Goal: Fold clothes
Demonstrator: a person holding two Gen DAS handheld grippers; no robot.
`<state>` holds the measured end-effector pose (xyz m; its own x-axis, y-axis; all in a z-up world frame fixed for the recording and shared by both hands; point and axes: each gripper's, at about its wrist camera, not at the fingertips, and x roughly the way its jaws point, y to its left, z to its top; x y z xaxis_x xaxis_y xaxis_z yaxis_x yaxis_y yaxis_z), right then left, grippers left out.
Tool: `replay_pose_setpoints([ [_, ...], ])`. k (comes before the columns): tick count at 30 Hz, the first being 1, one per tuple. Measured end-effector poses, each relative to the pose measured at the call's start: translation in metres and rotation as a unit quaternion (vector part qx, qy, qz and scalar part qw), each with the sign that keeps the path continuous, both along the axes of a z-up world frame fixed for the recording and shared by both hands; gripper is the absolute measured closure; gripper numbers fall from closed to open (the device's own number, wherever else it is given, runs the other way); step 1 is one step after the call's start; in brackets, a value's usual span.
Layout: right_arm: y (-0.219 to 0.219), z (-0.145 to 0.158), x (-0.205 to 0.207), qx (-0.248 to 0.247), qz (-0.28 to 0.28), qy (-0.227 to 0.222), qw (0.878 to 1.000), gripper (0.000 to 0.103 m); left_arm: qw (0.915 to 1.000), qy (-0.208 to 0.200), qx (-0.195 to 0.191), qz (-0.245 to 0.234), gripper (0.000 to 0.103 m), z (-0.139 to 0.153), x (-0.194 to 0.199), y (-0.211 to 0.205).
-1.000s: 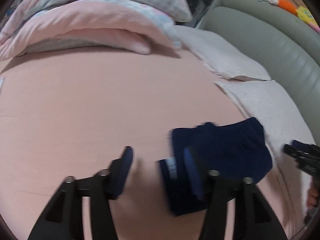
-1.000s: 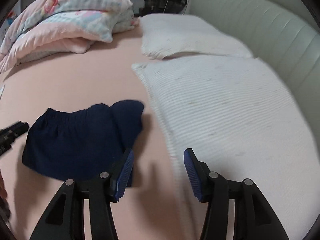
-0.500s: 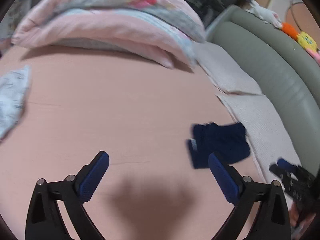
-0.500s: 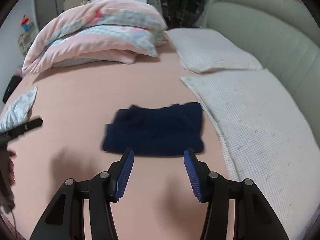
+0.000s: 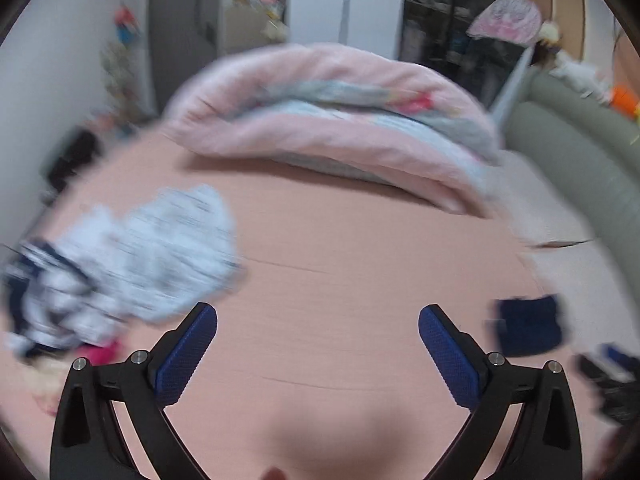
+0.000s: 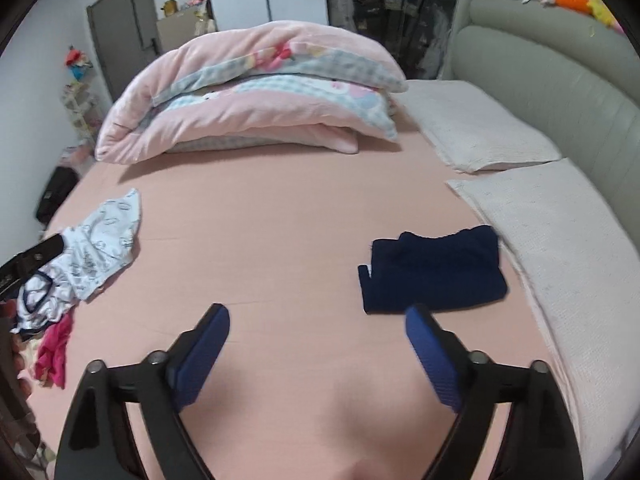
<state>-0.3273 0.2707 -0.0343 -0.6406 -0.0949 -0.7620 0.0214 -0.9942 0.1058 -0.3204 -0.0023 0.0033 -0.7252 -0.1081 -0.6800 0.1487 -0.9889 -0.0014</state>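
A folded navy garment [image 6: 434,270] lies on the pink bed sheet beside the pillows; the left wrist view shows the navy garment [image 5: 528,330] small at the right. A heap of unfolded clothes sits at the bed's left: a white patterned garment [image 6: 100,240] and a magenta piece [image 6: 54,350]. In the blurred left wrist view that white patterned garment [image 5: 160,256] is ahead and left of my left gripper [image 5: 318,316]. The left gripper is open and empty above the sheet. My right gripper [image 6: 318,316] is open and empty, with the navy garment ahead of its right finger.
A folded pink quilt [image 6: 256,92] lies across the far side of the bed. Two white pillows [image 6: 552,232] rest against the grey-green padded headboard [image 6: 552,76] on the right. The bed's left edge [image 6: 70,196] drops to the floor, where a dark bag sits.
Both grippers have pulled back and up from the navy garment and opened wider. The left one has swung left, bringing the heap of unfolded clothes into view.
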Motion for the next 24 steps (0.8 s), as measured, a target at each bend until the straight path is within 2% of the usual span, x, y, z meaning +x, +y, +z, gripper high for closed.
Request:
replay_pose_setpoints([
  [1,-0.005,0.005,0.007,-0.011,-0.004,0.004,1.0,0.012,0.9997,0.007,-0.022,0.01,0.001,0.003,0.008,-0.004],
  [2,-0.009,0.009,0.016,-0.019,-0.005,0.008,1.0,0.011,0.9997,0.015,-0.02,0.005,0.001,0.006,0.02,-0.009],
  [4,-0.018,0.018,0.033,-0.033,-0.007,0.014,0.999,0.003,0.9998,0.021,0.001,-0.005,0.001,0.01,0.04,-0.02],
  [6,-0.026,0.028,0.051,-0.025,-0.003,0.02,0.999,0.001,0.9994,0.017,0.027,-0.008,0.001,0.015,0.061,-0.034],
  [8,-0.034,0.039,0.071,-0.019,0.008,0.032,0.999,0.001,0.9989,0.025,0.038,-0.009,0.001,0.019,0.08,-0.042],
  [13,-0.053,0.062,0.124,0.005,0.053,0.037,0.998,0.001,0.9972,0.067,0.024,-0.025,0.001,0.033,0.146,-0.049],
  [16,-0.064,0.072,0.167,0.022,0.071,0.045,0.996,0.001,0.9945,0.083,0.047,-0.043,0.001,0.041,0.19,-0.051],
  [18,-0.069,0.074,0.194,0.031,0.07,0.054,0.996,0.001,0.9924,0.09,0.06,-0.059,0.001,0.044,0.221,-0.052],
  [21,-0.073,0.07,0.229,0.042,0.061,0.059,0.996,0.001,0.9927,0.093,0.055,-0.054,0.001,0.043,0.258,-0.05],
  [24,-0.072,0.058,0.257,0.04,0.048,0.05,0.997,0.001,0.9942,0.078,0.054,-0.049,0.001,0.028,0.278,-0.042],
])
